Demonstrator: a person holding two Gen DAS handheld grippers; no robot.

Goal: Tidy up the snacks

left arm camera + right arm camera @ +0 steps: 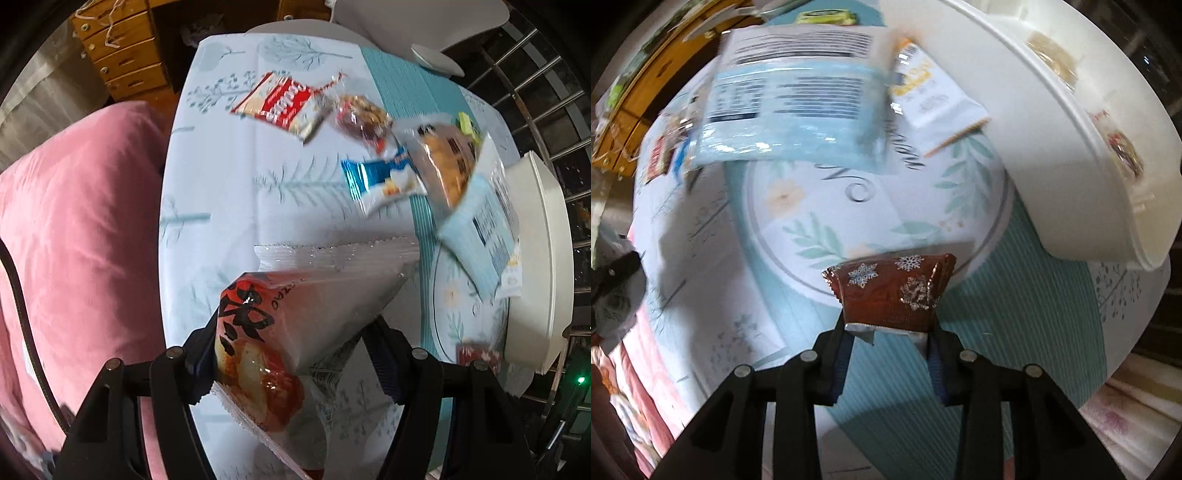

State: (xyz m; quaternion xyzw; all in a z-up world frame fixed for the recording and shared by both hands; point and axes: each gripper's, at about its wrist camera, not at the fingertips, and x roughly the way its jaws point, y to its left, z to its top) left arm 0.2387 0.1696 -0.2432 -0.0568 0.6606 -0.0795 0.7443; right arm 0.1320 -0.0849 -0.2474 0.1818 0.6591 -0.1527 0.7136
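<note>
My left gripper (291, 354) is shut on a large clear-and-red snack bag (291, 314) with black lettering, held above the table. Farther off lie a red-and-white cookie pack (280, 105), a clear pack of red and brown candy (364, 118), a blue-and-white pack (380, 181), a clear-wrapped bread (447, 162) and a light blue pack (484, 229). My right gripper (890, 328) is shut on a small dark red packet with silver snowflakes (890, 288), lifted over the round placemat (820, 206). A white basket (1052, 140) holding snacks stands to the right.
The table wears a pale cloth with tree prints (229, 177) and a teal runner (406, 85). A pink cushion (74, 229) lies left of it, wooden drawers (122, 55) behind. A small white-and-orange pack (931, 99) lies by the basket. Metal bars (535, 92) stand at the right.
</note>
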